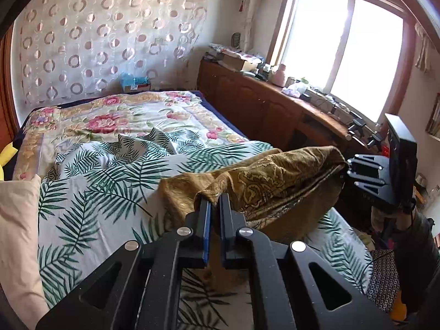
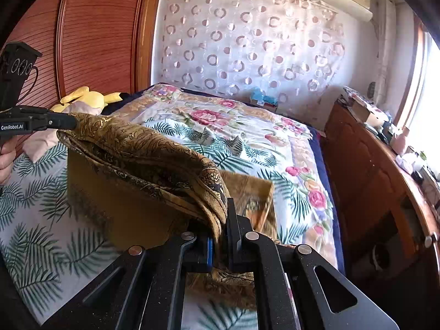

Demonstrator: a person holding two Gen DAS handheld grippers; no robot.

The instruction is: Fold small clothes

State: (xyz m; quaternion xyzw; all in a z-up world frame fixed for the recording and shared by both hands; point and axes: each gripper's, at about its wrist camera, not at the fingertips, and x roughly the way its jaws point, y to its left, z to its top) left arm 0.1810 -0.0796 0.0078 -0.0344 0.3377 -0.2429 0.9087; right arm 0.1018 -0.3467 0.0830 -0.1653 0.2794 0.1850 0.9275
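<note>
The mustard paisley garment [image 1: 275, 176] hung between the two claws above the near end of the bed [image 1: 110, 181], its lower part draping onto the palm-leaf sheet [image 1: 90, 170]. The left claw [image 1: 215, 200] was pressed together on one gathered corner at the near left, and the right claw [image 2: 220, 225] pinched the opposite corner at the near right, cloth bunched between its blue-lined fingers [image 2: 209, 247]. Holding both ends of one edge at about the same height kept that edge stretched and let the rest fall in a single sheet, which is likely why the corners were taken rather than the middle. The floral quilt [image 2: 220, 115] farther up the bed lay clear of the cloth, leaving flat room to lay it down for a fold. A hand [image 2: 7, 159] gripped the left handle.
</note>
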